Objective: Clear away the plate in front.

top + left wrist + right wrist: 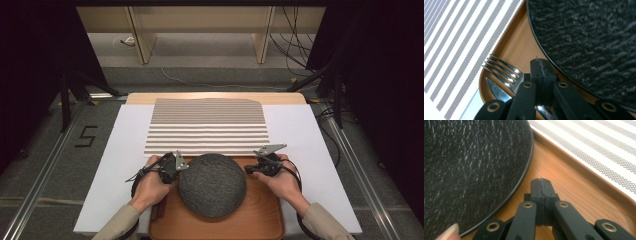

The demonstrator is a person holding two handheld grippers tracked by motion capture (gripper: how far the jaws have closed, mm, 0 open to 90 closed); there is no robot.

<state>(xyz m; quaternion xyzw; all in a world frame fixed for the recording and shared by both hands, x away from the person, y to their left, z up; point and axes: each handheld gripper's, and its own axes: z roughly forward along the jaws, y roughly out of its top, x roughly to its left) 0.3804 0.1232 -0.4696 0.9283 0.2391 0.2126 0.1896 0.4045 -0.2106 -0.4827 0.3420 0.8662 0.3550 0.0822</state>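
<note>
Both hands came in low from the near edge, left gripper [176, 165] and right gripper [256, 167] flanking the dark plate [212, 184] on the wooden tray [260, 220]. The surface carried a white sheet [110, 170] and striped placemat [207, 125]; grey floor, cables beyond. Both grippers were fully closed, empty, tips over tray wood just beside the plate rim; fork [504, 72] and knife [496, 91] lay under the left one.

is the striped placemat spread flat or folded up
Spread flat: the striped placemat lies open on the white board beyond the wooden tray, stripes running straight, no fold visible.
</note>
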